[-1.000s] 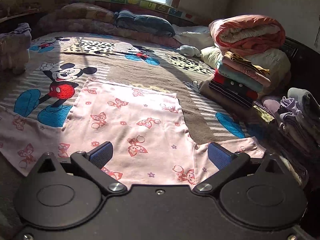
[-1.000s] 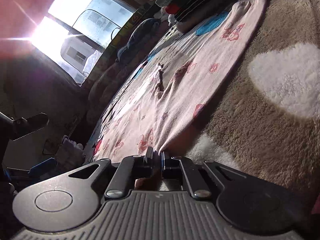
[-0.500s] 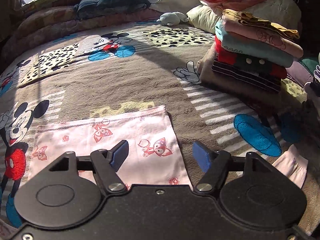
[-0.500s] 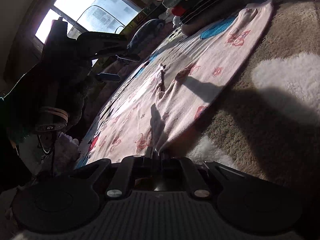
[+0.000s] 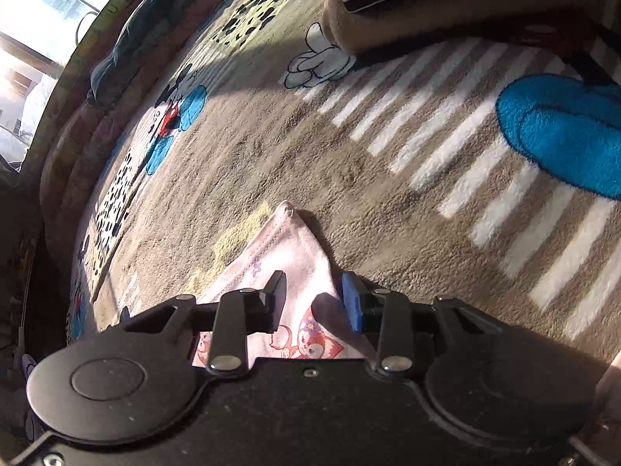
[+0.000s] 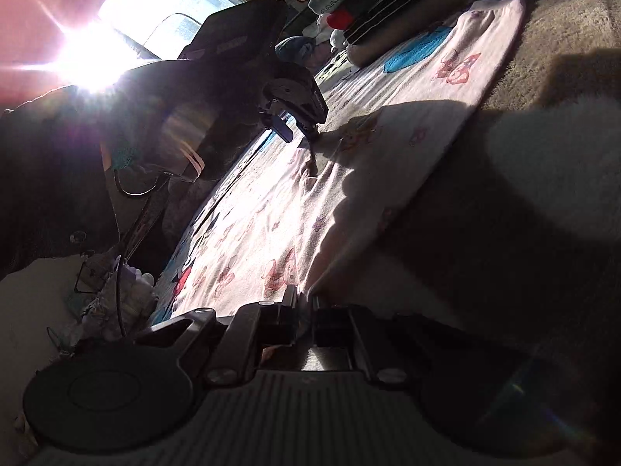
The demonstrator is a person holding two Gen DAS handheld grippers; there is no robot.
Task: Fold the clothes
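At six o'clock in the right wrist view, our right gripper (image 6: pixel 304 303) has its jaws pinched together on the near edge of the pink shirt (image 6: pixel 271 209); thin cloth runs straight into the closed gap. At six o'clock in the left wrist view, our left gripper (image 5: pixel 313 299) stands with jaws apart, the blue pad (image 5: pixel 351 306) and the dark one straddling a pointed corner of the shirt (image 5: pixel 289 256), not yet closed on it. Seen from the right side, that left gripper (image 6: pixel 297 116) hangs low over the far part of the shirt at about eleven o'clock.

We judge the fold is just starting: one edge is held, the other corner is being lined up. Next we need to close the left jaws on that corner, low enough to catch the thin fabric without snagging the pile beneath.

The shirt is soft, light knit, printed with small red cartoon animals, its hem stitched and slightly puckered. It lies flat on a plush blanket (image 5: pixel 388 163), shaggy, tan with white stripes and blue patches. Farther off, toward one o'clock, sits a stack of folded clothes (image 6: pixel 361 4). Beyond, at eleven o'clock, a bright window (image 6: pixel 163 11) glares.
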